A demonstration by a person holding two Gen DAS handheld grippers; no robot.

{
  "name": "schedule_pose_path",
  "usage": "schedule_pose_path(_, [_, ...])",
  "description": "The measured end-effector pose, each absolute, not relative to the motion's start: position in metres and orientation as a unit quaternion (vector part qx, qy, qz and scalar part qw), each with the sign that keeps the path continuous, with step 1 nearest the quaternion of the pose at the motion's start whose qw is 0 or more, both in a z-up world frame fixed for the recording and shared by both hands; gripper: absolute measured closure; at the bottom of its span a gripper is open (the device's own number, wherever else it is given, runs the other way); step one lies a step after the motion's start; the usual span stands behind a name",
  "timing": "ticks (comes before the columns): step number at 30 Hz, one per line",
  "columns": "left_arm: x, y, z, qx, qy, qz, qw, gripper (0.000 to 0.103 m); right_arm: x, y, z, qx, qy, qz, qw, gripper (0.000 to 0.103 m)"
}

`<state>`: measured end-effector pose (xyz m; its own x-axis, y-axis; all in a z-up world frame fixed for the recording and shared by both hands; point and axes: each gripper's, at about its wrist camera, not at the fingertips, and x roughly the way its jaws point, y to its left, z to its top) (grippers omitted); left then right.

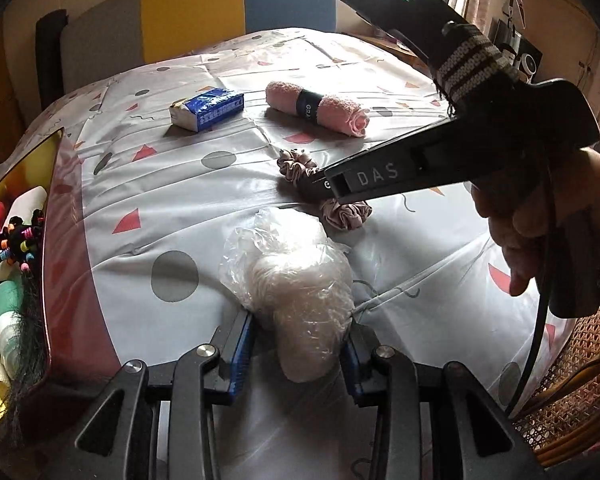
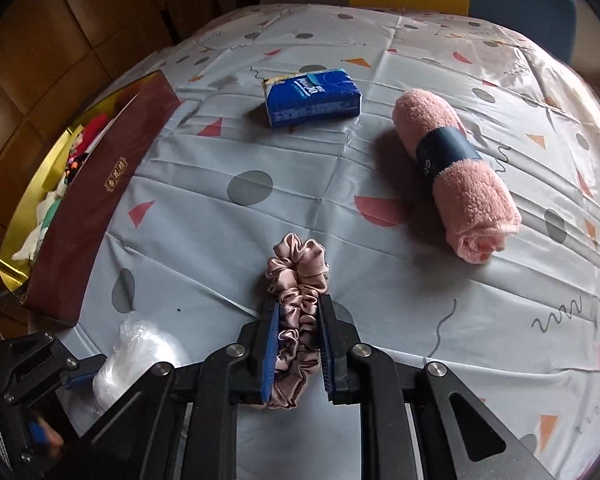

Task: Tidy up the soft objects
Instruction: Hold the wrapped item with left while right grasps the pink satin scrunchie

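Between the fingers of the right gripper (image 2: 298, 344) lies the pink scrunchie (image 2: 298, 300), its long axis along the fingers, which are closed against its sides. The left gripper (image 1: 300, 344) is clamped on the plastic-wrapped bundle (image 1: 296, 292). Farther left on the surface (image 2: 320, 208) stands the maroon box (image 2: 100, 208), nearer to the left gripper.

daylight from right-side window | soft shadows | tablecloth (image 2: 340, 200) glare | strong fisheye edges, dark corners
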<state>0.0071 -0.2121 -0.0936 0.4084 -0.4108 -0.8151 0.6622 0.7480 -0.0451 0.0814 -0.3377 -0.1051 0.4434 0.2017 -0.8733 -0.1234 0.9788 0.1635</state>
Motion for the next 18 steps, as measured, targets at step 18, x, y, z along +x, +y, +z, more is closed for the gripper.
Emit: schedule_pose_path(18, [-0.014, -0.182, -0.008, 0.107, 0.369, -0.301, 0.873, 0.074, 0.071, -0.331, -0.105, -0.005, 0.490, 0.098, 0.866, 0.085])
